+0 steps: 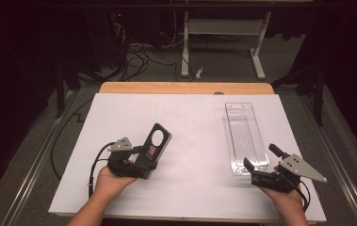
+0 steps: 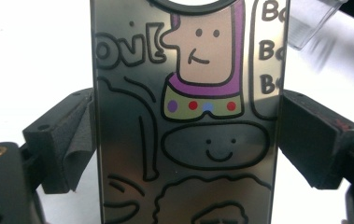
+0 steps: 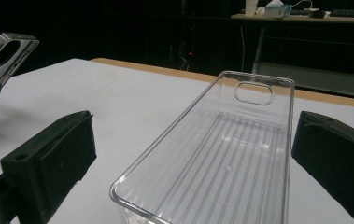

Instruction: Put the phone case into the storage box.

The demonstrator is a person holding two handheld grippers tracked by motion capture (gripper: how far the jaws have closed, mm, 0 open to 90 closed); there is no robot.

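While I hold position, readings follow.
Left gripper (image 1: 144, 162) fingers: clamped on the illustrated card (image 2: 188, 116).
Right gripper (image 1: 261, 175) fingers: spread, empty.
Clear tray (image 1: 243, 136): long axis runs away from me, just ahead of right fingers, well right of card.

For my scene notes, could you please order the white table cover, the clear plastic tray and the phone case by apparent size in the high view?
1. White table cover, largest.
2. Clear plastic tray.
3. Phone case, smallest, though it is tilted in the left gripper.
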